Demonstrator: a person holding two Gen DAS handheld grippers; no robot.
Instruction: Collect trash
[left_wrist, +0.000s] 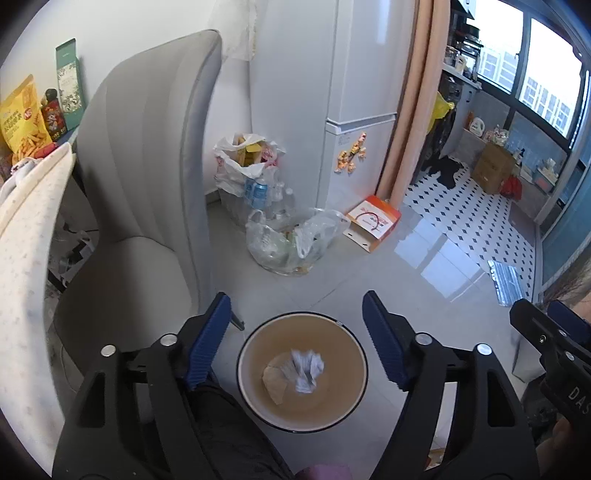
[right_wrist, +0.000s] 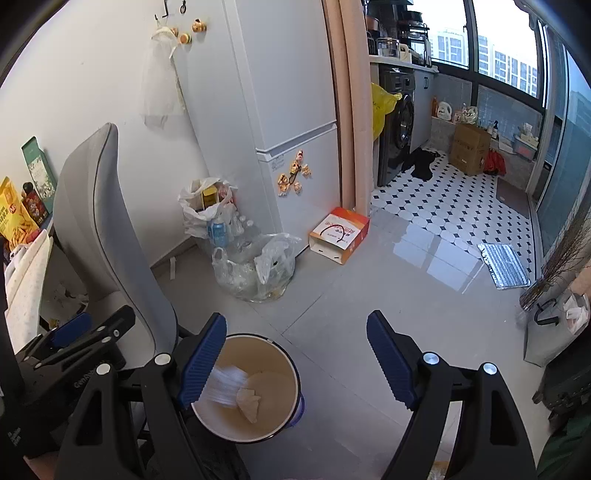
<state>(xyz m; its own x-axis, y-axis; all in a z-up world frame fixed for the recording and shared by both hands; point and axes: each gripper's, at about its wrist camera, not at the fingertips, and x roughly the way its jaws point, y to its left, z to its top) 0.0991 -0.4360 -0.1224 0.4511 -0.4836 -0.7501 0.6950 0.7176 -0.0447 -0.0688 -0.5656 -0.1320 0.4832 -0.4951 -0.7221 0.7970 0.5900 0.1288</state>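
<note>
Little lettering reads clearly here: the letters "DAS" stand in pale print on the black body of the right gripper (left_wrist: 554, 325), seen from the left wrist. Print on the yellow snack bag (left_wrist: 22, 114) and the orange-and-white paper bag (left_wrist: 373, 223) is too small to make out.

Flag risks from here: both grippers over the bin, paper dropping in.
1. The white crumpled paper is blurred, apparently mid-fall. It looks set to land in the bin, beside the beige scrap.
2. The left gripper and right gripper, both open and empty, hang close together above the rim; they may collide or tip the bin.
3. The grey chair stands close on the left gripper's side.
</note>
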